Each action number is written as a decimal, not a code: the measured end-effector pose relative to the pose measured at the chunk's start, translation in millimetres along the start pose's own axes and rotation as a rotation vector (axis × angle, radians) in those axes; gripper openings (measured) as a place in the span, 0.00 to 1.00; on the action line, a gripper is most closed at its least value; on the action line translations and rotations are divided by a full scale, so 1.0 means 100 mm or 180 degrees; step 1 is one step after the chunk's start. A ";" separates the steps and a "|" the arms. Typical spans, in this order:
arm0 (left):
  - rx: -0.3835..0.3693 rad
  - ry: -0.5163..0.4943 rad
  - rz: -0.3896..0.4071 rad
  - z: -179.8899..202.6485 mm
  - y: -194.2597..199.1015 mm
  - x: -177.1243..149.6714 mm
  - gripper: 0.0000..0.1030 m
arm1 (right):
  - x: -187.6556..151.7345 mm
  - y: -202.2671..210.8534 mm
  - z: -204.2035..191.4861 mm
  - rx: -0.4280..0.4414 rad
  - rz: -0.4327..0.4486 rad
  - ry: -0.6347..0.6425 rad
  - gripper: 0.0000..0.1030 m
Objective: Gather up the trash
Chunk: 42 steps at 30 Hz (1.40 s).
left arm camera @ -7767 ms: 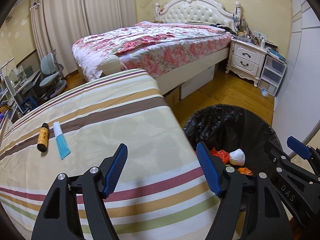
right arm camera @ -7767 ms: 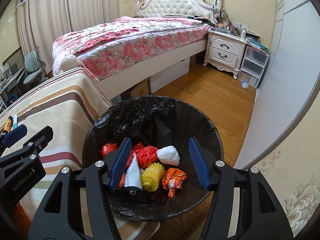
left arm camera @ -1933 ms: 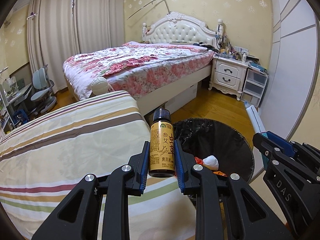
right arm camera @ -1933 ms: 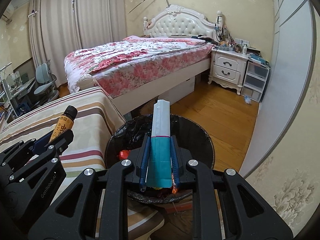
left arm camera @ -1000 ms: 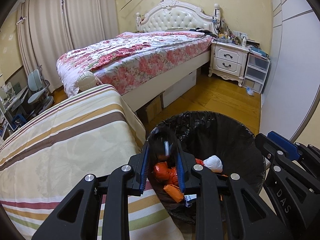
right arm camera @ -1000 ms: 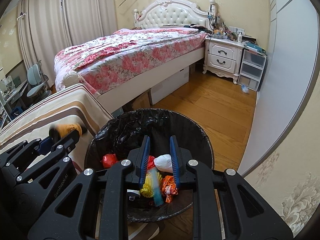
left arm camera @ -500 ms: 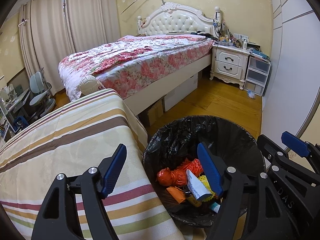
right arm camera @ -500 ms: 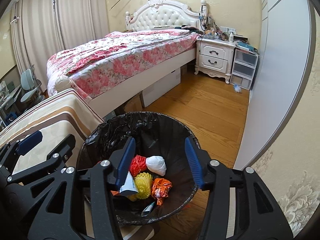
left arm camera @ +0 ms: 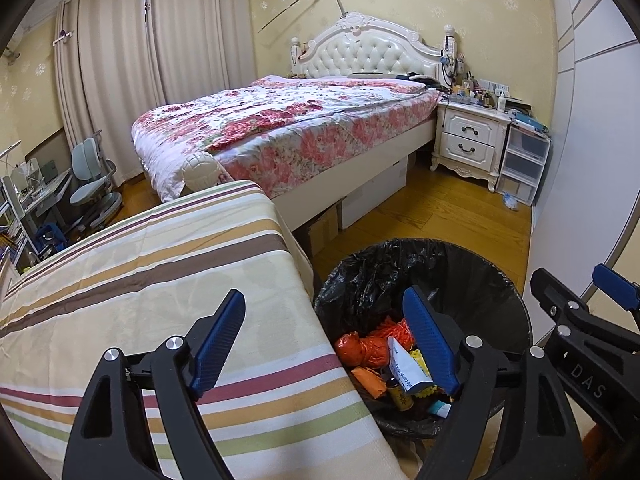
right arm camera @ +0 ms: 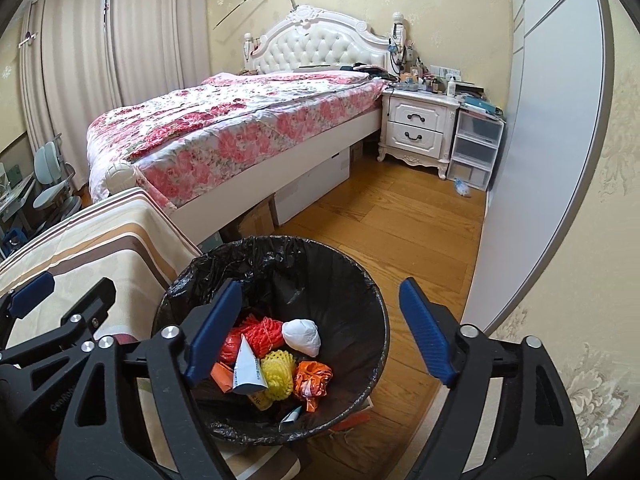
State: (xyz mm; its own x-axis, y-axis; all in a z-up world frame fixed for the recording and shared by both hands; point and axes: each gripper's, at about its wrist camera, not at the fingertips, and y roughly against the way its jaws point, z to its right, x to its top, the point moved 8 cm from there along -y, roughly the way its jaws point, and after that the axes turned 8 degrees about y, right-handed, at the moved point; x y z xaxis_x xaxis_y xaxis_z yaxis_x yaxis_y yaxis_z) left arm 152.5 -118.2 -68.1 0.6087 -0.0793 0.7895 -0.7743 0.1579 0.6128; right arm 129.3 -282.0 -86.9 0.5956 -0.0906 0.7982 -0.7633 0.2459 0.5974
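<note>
A round bin with a black bag stands on the floor beside the striped cloth surface. In it lie a small brown bottle, a white tube, a teal tube end, a white wad, a yellow foam net and orange wrappers. My left gripper hangs over the cloth's edge and the bin's left rim. Its jaws are opening, with nothing between them. My right gripper hovers above the bin's right half, jaws also opening and empty.
A floral bed stands behind, with cardboard boxes under it. A white nightstand and plastic drawers sit at the back right. A white wardrobe door runs along the right. Wooden floor lies beyond the bin.
Both grippers have gone from shut to wide open. The brown bottle left my left jaws and the tube left my right jaws. Both now lie in the bin.
</note>
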 end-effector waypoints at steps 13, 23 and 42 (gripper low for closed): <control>0.0077 0.0017 0.0160 -0.23 0.36 -0.01 0.82 | 0.00 0.28 -0.16 0.0076 0.0037 0.0071 0.92; 0.0099 0.0178 0.0120 -0.48 0.57 -0.13 0.82 | -0.01 0.58 -0.31 0.0129 0.0132 0.0129 0.92; 0.0115 0.0252 0.0261 -0.63 0.85 -0.18 0.82 | -0.04 0.90 -0.42 0.0184 0.0260 0.0185 0.92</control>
State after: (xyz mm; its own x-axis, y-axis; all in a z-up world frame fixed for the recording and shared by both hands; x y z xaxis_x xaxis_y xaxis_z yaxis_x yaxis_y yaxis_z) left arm 86.1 -41.5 -32.5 0.5538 0.0107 0.8326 -0.8269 0.1249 0.5484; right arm 68.7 -218.7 -40.0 0.5431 -0.0161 0.8395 -0.8220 0.1938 0.5355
